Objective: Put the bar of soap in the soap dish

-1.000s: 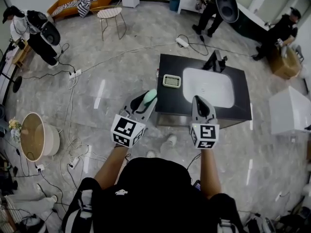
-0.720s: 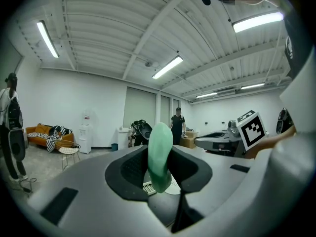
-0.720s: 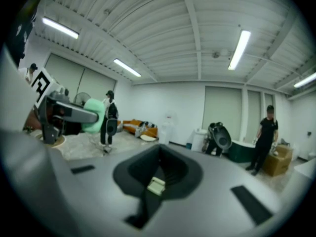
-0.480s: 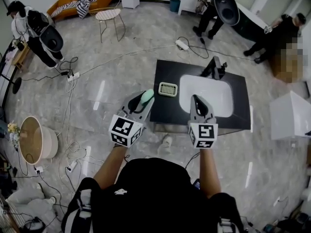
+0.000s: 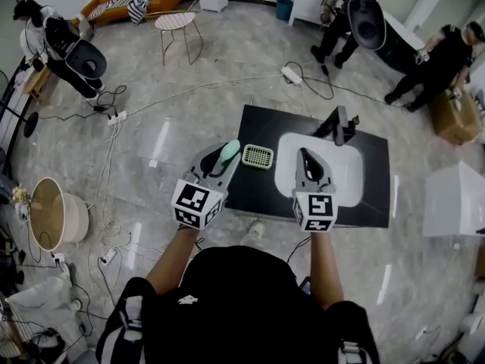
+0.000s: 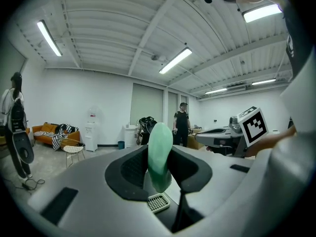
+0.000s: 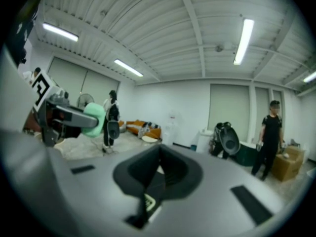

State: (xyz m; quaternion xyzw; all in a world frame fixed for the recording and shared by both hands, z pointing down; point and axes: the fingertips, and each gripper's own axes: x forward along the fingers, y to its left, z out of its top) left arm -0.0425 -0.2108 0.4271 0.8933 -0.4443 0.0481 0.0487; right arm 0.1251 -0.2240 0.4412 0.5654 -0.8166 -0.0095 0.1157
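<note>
A pale green bar of soap (image 5: 230, 150) stands on edge between the pads of my left gripper (image 5: 226, 156), which is shut on it. In the left gripper view the soap (image 6: 160, 154) fills the gap, with the soap dish (image 6: 158, 202) below and just beyond it. That small green gridded soap dish (image 5: 258, 156) sits on the black counter (image 5: 254, 196), just right of the soap's tip. My right gripper (image 5: 308, 159) hangs over the white sink (image 5: 345, 169), shut and holding nothing. From the right gripper view (image 7: 159, 171) the soap (image 7: 93, 120) shows at left.
A black faucet (image 5: 341, 123) stands behind the sink. Cables and power strips trail across the floor (image 5: 114, 116). A round tub (image 5: 53, 214) sits at left, a white box (image 5: 455, 196) at right, a chair (image 5: 173, 23) and several people at the back.
Both grippers have travelled forward to the counter. The dish, which lay well ahead of the soap, is now right beside its tip. The grip on the soap is unchanged.
</note>
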